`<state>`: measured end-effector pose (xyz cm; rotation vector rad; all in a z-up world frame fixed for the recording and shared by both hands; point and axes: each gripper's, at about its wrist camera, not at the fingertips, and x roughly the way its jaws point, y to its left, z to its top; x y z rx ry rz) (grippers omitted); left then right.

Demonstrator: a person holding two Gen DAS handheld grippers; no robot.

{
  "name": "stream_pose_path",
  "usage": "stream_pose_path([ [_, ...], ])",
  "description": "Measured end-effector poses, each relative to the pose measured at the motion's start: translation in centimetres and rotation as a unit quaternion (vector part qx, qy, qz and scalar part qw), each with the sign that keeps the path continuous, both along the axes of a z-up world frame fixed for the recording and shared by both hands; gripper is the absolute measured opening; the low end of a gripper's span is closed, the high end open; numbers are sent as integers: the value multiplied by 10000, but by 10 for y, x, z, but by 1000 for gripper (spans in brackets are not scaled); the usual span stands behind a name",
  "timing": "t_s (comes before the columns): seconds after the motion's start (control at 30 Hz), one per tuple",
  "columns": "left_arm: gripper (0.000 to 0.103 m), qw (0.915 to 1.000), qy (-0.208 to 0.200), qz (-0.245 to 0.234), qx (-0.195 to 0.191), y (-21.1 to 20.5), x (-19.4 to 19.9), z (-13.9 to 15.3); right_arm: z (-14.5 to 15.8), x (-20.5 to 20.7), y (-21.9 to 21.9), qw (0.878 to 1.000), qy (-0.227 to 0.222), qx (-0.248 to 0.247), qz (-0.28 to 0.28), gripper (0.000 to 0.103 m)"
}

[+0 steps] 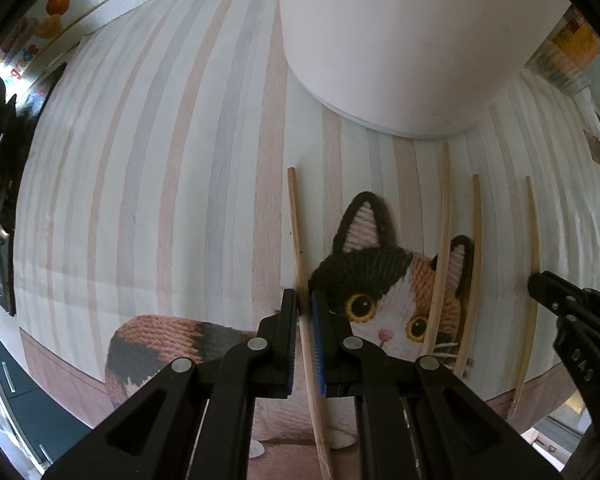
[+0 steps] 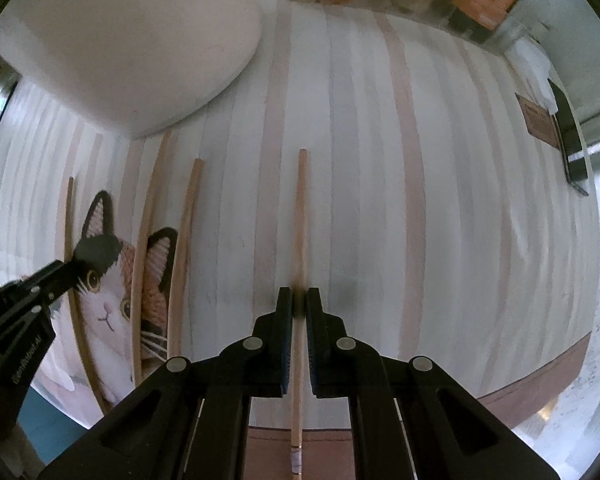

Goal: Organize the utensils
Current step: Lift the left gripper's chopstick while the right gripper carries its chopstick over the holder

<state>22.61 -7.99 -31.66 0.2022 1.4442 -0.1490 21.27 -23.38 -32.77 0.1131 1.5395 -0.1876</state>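
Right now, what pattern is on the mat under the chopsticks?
Pale pink and grey stripes with a calico cat picture on the mat; clearest in the left wrist view.

1. Mat (image 1: 160, 160): pale w/ thin stripes in pink, grey-blue & white; brownish-pink border at 6 o'clock edge.
2. Cat print (image 1: 384, 296) on mat: calico, knitted-yarn look; black, orange & white patches, yellow eyes, pink nose, pink inner ears.
3. Chopsticks (image 2: 302, 216): light tan wood, plain.
4. Container (image 1: 400, 40) at 12 o'clock: plain white, no pattern.
5. Both grippers (image 2: 299, 300): black; blue pads (image 1: 319, 344) on left one.
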Motion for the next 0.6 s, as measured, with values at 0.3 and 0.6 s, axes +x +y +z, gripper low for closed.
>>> stream_pose_path([
  [0.3, 4, 9943, -1062, 58, 52, 5, -6, 60, 56, -7, -8, 9958, -906, -60, -91, 7],
  [0.6, 4, 9807, -1929, 147, -282, 6, -4, 136, 135, -4, -16, 9837, -1792, -35, -114, 6],
])
